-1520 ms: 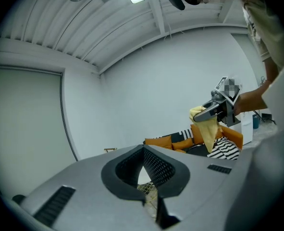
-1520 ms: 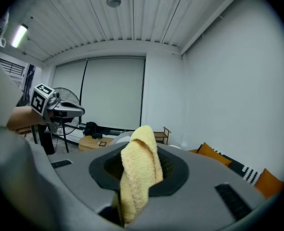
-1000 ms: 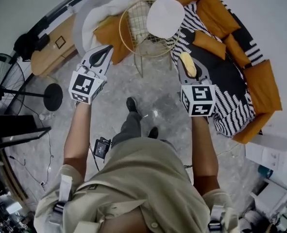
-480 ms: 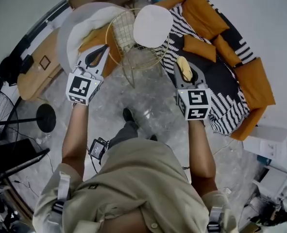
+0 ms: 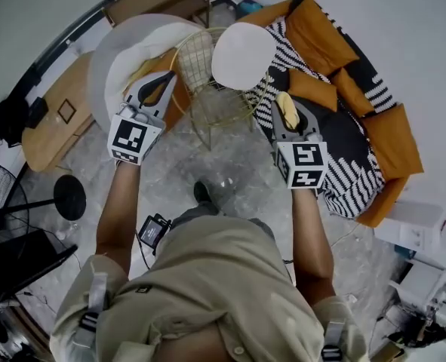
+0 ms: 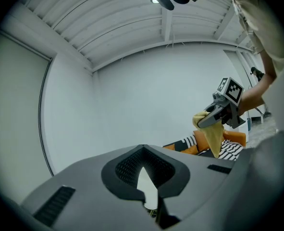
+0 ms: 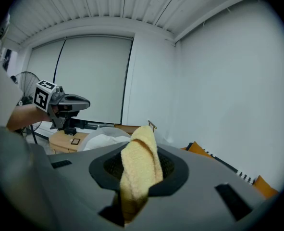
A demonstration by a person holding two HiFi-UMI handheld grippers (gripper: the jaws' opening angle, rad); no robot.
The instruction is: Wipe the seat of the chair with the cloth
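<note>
Grey mottled floor (image 5: 230, 172) and plain white walls surround the scene. Right tongs (image 7: 132, 196) are pinching the cloth (image 7: 139, 162), a pale yellow terry fold that rises between the jaws and droops over them. Left tongs (image 6: 151, 210) are pressed together with nothing between them. Both bare forearms reach straight forward at about the same height, with the tongs well apart. Ahead, between the two tongs, stands the chair (image 5: 207, 81), a gold wire basket frame on thin legs with a round white pad (image 5: 243, 45). The cloth is clear of it. Beyond the right tongs lies a sofa (image 5: 358, 96) with orange cushions and a black-and-white striped throw.
</note>
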